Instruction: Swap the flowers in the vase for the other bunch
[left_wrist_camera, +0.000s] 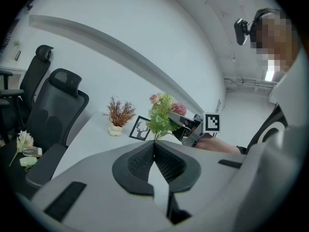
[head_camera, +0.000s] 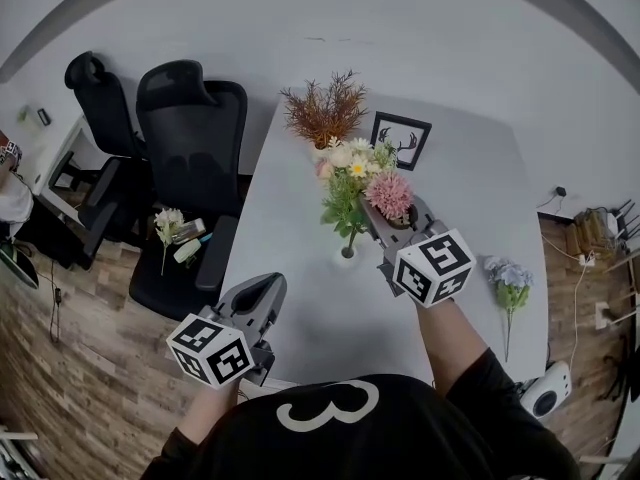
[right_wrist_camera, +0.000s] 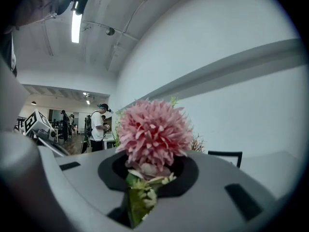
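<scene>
A small white vase (head_camera: pixel 347 254) stands mid-table. Above it my right gripper (head_camera: pixel 376 214) is shut on the stems of a mixed bouquet (head_camera: pixel 358 173) of pink, white and cream flowers with green leaves. The stem ends hang right at the vase mouth; I cannot tell whether they are still inside. In the right gripper view a big pink bloom (right_wrist_camera: pixel 153 132) fills the space over the right gripper (right_wrist_camera: pixel 145 173). A blue bunch (head_camera: pixel 509 279) lies on the table at the right. My left gripper (head_camera: pixel 262 294) (left_wrist_camera: pixel 154 148) hovers at the near table edge, shut and empty.
A dried reddish plant in a white pot (head_camera: pixel 325 114) and a framed deer picture (head_camera: pixel 400 140) stand at the far end of the white table (head_camera: pixel 300 298). Two black office chairs (head_camera: pixel 190 138) are on the left; one seat holds a pale flower (head_camera: pixel 167 222). People stand far off.
</scene>
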Motion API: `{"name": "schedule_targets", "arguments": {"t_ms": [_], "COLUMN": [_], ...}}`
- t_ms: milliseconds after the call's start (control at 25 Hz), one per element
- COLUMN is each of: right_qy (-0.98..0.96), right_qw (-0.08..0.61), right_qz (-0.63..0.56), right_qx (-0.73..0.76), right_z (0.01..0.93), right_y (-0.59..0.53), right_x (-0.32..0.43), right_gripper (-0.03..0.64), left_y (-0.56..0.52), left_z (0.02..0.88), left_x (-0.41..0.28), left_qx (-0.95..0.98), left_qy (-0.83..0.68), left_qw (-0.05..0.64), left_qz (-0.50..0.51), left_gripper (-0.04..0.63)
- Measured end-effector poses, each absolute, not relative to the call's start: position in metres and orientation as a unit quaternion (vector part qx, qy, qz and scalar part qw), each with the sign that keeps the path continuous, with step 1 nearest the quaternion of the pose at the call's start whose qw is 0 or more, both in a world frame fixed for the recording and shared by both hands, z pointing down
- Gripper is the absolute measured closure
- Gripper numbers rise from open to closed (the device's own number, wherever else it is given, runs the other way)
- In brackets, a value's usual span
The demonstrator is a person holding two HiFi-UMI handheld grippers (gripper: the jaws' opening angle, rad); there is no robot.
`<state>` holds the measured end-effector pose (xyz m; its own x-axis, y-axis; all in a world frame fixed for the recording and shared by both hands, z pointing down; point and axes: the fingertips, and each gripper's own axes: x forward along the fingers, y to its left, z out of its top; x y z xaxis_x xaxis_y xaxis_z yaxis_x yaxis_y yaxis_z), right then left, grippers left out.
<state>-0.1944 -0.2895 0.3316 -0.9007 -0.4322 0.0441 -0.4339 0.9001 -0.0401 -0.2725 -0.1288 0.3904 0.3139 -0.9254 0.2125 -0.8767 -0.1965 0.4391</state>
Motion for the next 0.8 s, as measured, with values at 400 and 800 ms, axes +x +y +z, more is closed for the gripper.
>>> {"name": "schedule_targets", "arguments": {"t_ms": [400, 800], "right_qy": [-0.961, -0.939], "right_qw": [-0.048, 0.003], "right_qz": [-0.01, 0.034], "right_qx": [0.273, 0.343], "right_z": [0.258, 0.289], "right_y": [-0.285, -0.282], "right_x": [-0.127, -0.02], "right_gripper": [0.532, 0.536], "left_y": [-0.148, -0.181], "left_z": [0.381, 0.387], "left_x": [-0.247, -0.173], "left_qx": [0.802, 0.844], "left_qy": [-0.542, -0.462], "left_qw": [0.246, 0.266], "left_qz": [-0.059, -0.051], "left_gripper": [0.584, 0.584]}}
